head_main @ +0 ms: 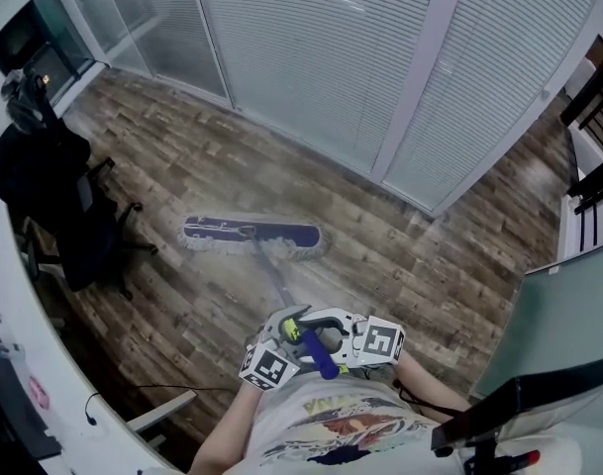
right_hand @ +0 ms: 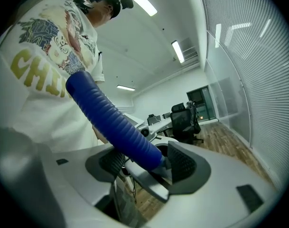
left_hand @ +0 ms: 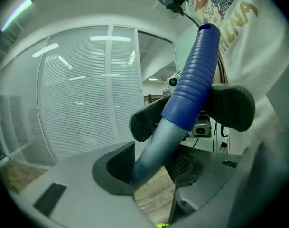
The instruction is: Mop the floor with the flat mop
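The flat mop's blue head (head_main: 251,236) with its pale fringe lies flat on the wood floor. Its grey pole (head_main: 273,281) slants back to my grippers at chest height. My left gripper (head_main: 287,332) is shut on the grey pole (left_hand: 151,151), just below the blue ribbed grip (left_hand: 194,80). My right gripper (head_main: 326,336) is shut on the blue ribbed grip (right_hand: 111,122) higher up, close against the left one. In the left gripper view my left gripper (left_hand: 151,167) clamps the pole, with the right one's dark pads (left_hand: 144,120) just beyond. My right gripper (right_hand: 144,163) clamps the grip's lower end.
A black office chair (head_main: 53,196) draped with dark cloth stands left of the mop head beside a white desk (head_main: 14,364). Glass walls with blinds (head_main: 360,57) bound the far side. A pale partition (head_main: 568,325) rises at right. A thin cable (head_main: 162,389) lies near my feet.
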Motion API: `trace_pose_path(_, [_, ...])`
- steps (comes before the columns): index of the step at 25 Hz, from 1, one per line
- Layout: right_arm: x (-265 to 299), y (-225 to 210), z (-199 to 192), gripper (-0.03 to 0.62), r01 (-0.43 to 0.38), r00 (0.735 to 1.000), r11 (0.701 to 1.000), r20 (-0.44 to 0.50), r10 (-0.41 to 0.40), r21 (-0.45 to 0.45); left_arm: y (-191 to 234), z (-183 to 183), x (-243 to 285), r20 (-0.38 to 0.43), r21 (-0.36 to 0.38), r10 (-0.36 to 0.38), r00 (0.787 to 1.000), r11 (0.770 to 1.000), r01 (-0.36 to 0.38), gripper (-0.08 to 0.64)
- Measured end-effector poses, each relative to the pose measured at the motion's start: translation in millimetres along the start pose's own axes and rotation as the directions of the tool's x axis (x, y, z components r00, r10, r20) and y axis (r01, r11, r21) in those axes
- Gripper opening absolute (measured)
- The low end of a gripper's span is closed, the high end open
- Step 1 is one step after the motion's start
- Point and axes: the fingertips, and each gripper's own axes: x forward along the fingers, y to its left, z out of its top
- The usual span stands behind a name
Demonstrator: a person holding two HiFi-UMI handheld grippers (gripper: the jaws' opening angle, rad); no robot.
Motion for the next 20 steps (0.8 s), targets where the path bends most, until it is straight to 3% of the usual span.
trace_pose_path(10, [100, -144, 35, 0.261, 0.016, 0.999, 0.999, -0.032, -0.017, -0.03, 178, -31, -15, -0.016, -0.022, 0.036, 0.999, 0.999, -0.036, 0.176])
trace_pose_path(20, [120, -253, 56, 0.259, -0.027, 0.999, 0.998, -0.047, 0.024, -0.056, 289, -36, 20, -0.018, -0.03, 0.106, 0.994, 0.994, -0.107, 0.175])
